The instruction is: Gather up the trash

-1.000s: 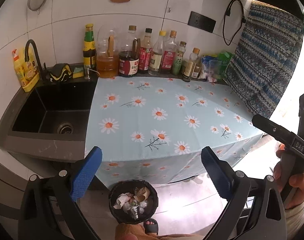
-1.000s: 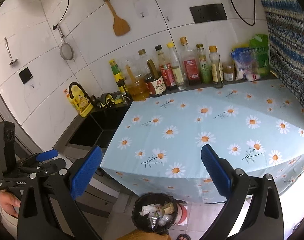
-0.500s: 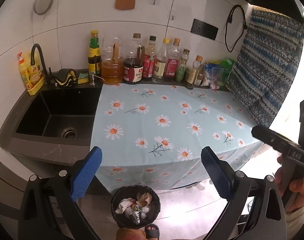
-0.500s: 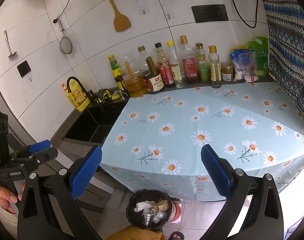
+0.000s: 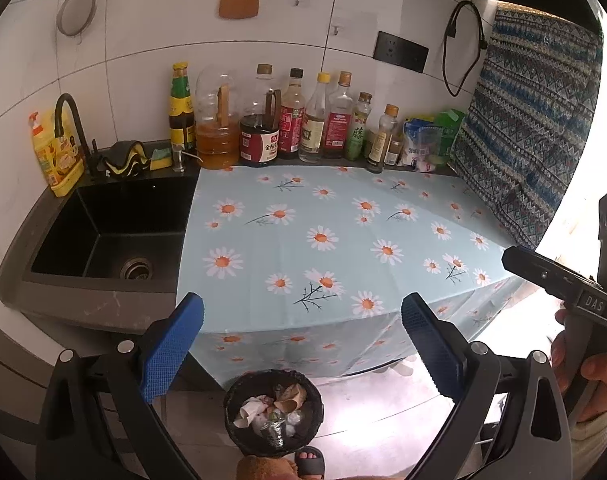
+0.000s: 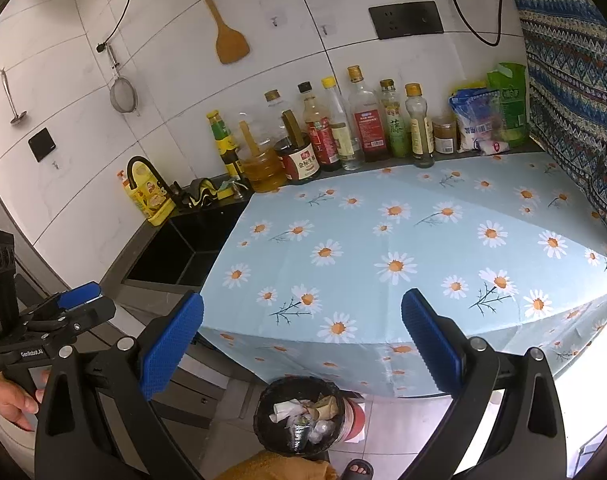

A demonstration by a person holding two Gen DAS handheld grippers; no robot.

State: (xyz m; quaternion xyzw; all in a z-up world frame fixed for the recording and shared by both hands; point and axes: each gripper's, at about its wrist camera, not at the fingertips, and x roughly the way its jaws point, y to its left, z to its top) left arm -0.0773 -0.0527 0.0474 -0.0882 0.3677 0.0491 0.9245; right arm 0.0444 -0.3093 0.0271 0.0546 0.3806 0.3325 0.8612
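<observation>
Left gripper [image 5: 302,344]: your jaws are spread wide, nothing between the ribbed blue pads, touching nothing.
Right gripper [image 6: 302,344]: your jaws are spread just as wide, holding nothing; in the left view only its black body shows at your right, so the gap cannot be told there.
Trash bin [image 5: 273,416]: round, black, bag-lined, on the floor below and between your left jaws; in the right view [image 6: 299,414] it also sits below the gap, nearer the right jaw's side.
Trash [image 5: 269,412]: crumpled white paper, a brown scrap and clear plastic lying inside the bin.
Tablecloth [image 5: 331,240]: smooth pale blue fabric printed with daisies, ahead of both jaw pairs, its front edge hanging over the counter.
Sink [image 5: 107,236]: square matte black basin with a round metal drain, ahead of your left jaw.
Bottles [image 5: 295,120]: a row of glass and plastic ones against the white tiled wall, far ahead.
Change: both views have pulled back and up from the counter; the bin now shows fuller below your jaws, which are as wide as before.
</observation>
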